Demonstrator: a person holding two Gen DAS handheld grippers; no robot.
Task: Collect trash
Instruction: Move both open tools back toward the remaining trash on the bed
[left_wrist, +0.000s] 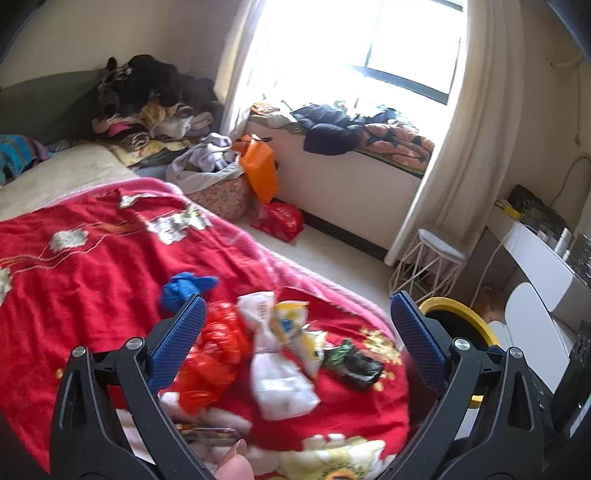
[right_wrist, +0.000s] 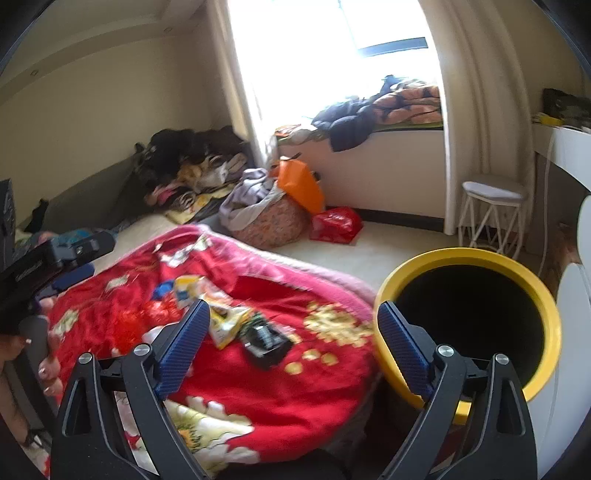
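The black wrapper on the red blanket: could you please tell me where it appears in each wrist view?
Left wrist: black wrapper lies lower right of centre, between the open fingers.
Right wrist: black wrapper sits just below centre.
Shared landmark: the yellow-rimmed bin stands right of it in both.

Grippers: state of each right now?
Left gripper: open, holding nothing, above trash on the red blanket.
Right gripper: open, holding nothing, near the yellow-rimmed bin.

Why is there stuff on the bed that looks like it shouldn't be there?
Trash lies on the red blanket: a white wrapper, a yellow packet, a crumpled red bag and a black wrapper. It belongs in the yellow-rimmed bin beside the bed.
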